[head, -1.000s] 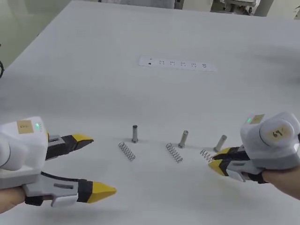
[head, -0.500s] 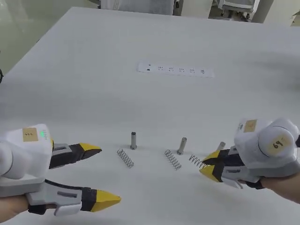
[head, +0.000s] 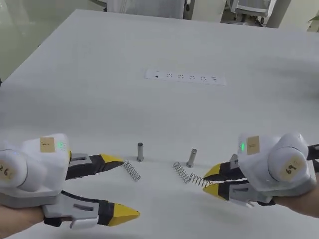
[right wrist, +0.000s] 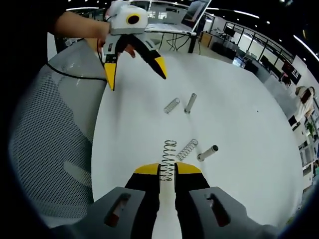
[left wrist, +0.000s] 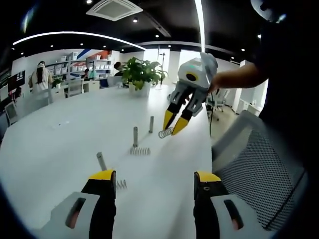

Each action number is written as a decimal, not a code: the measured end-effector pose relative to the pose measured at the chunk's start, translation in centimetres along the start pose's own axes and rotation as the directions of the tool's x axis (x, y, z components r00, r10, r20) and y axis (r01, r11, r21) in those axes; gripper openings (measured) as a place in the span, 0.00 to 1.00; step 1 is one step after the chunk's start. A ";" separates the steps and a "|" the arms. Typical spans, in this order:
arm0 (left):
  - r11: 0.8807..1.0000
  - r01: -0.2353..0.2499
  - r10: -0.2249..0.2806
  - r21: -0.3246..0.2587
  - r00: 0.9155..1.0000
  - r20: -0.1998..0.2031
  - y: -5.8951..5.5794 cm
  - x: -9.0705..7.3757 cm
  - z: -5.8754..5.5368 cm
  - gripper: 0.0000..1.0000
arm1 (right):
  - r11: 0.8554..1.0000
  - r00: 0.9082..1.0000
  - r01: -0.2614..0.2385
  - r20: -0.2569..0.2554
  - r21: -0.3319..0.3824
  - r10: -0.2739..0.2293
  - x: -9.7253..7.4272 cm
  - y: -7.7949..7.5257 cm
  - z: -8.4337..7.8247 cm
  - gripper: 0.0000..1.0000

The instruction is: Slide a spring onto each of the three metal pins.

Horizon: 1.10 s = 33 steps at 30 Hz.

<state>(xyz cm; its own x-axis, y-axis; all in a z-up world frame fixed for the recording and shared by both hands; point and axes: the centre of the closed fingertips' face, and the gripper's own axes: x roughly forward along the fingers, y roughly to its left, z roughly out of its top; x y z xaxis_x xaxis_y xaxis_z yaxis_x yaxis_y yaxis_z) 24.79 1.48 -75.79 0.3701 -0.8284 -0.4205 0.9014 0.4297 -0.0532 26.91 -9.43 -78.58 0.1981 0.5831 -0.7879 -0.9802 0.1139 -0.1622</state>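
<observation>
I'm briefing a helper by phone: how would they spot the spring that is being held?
On the white table, look at the near side, where metal pins stand in a row. The right gripper pinches this spring between its yellow tips; the other two springs lie loose on the table.

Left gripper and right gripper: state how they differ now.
The left gripper has its jaws spread wide and empty; the right gripper is shut on a spring. The left gripper's tips lie near the left pin, the right gripper's near the middle pin. Both have yellow tips.
</observation>
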 end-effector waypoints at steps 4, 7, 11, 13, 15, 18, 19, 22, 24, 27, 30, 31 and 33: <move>1.000 0.027 -0.027 0.014 0.999 0.032 -0.6 0.8 0.6 0.52 | 0.999 1.000 -0.015 0.009 -0.041 0.015 -0.1 0.4 0.6 0.08; 0.998 0.052 -0.053 0.027 0.998 0.039 -1.1 1.6 0.8 0.49 | 0.996 1.000 -0.025 0.005 -0.082 0.026 -0.1 0.8 0.9 0.08; 0.996 0.076 -0.078 0.043 0.996 0.047 -1.6 2.3 1.2 0.45 | 0.992 0.999 -0.031 0.004 -0.120 0.032 -0.2 1.2 1.3 0.08; 0.996 0.084 -0.086 0.044 0.995 0.054 -1.6 2.5 1.5 0.43 | 0.991 0.999 -0.038 0.008 -0.131 0.039 -0.2 1.4 1.4 0.08; 0.995 0.089 -0.092 0.046 0.994 0.065 -1.6 2.7 1.6 0.43 | 0.987 0.999 -0.039 0.014 -0.153 0.042 -0.2 1.6 1.7 0.08; 0.994 0.101 -0.105 0.048 0.992 0.075 -1.7 3.2 1.7 0.39 | 0.984 0.999 -0.043 0.023 -0.175 0.048 -0.2 1.9 2.0 0.08; 0.993 0.108 -0.112 0.046 0.991 0.076 -1.8 3.3 1.7 0.38 | 0.982 0.998 -0.041 0.028 -0.186 0.047 -0.2 1.9 2.1 0.08; 0.992 0.124 -0.127 0.034 0.987 0.098 -1.9 3.7 1.9 0.34 | 0.977 0.998 -0.045 0.036 -0.210 0.053 -0.2 2.1 2.3 0.08; 0.991 0.130 -0.134 0.041 0.984 0.116 -2.1 4.0 2.1 0.30 | 0.974 0.997 -0.053 0.040 -0.221 0.064 -0.1 2.4 2.4 0.08; 0.987 0.152 -0.157 0.055 0.982 0.109 -2.7 4.6 2.0 0.27 | 0.969 0.996 -0.061 0.045 -0.240 0.074 -0.1 2.7 2.6 0.08; 0.985 0.162 -0.168 0.064 0.981 0.102 -2.9 5.1 1.9 0.26 | 0.965 0.996 -0.064 0.046 -0.252 0.078 0.0 2.8 2.7 0.08; 0.984 0.168 -0.174 0.064 0.979 0.107 -3.1 5.3 2.0 0.26 | 0.966 0.996 -0.065 0.045 -0.251 0.079 0.0 2.8 2.6 0.08; 0.983 0.172 -0.179 0.066 0.978 0.112 -3.2 5.5 2.2 0.25 | 0.961 0.995 -0.070 0.049 -0.268 0.086 0.0 3.0 2.7 0.08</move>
<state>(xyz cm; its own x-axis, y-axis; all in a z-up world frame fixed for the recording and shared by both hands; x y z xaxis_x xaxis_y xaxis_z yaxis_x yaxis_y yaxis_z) 24.44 -5.22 -75.99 0.2257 -0.9267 -0.3004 0.9644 0.2561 -0.0653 23.90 -6.94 -77.44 0.1125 0.6293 -0.7690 -0.9543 -0.1473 -0.2602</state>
